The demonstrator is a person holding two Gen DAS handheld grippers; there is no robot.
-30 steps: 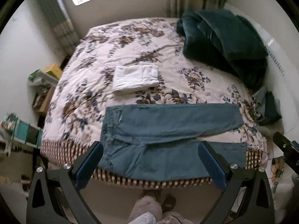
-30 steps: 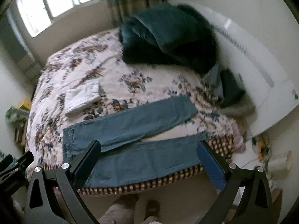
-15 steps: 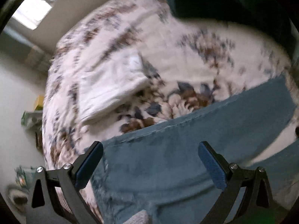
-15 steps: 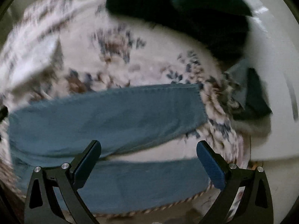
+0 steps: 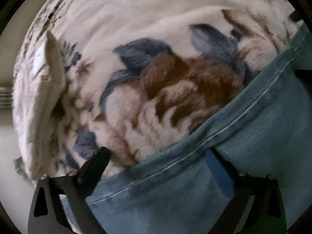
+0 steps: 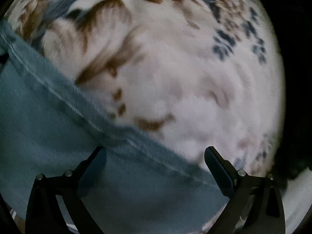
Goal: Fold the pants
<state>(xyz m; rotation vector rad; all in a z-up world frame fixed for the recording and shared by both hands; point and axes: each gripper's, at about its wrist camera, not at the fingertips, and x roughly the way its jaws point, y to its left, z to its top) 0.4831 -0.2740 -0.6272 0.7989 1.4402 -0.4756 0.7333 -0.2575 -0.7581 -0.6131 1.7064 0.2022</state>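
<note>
Left wrist view: left gripper unclenched, jaws just closing, straddling the seamed edge of the pants on the floral blanket. Right gripper likewise unclenched, closing over the pants edge, nothing gripped.

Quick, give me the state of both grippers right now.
Left gripper: open, jaws just been closing, straddling the jeans edge.
Right gripper: open, jaws just been closing, straddling the jeans' edge too.
</note>
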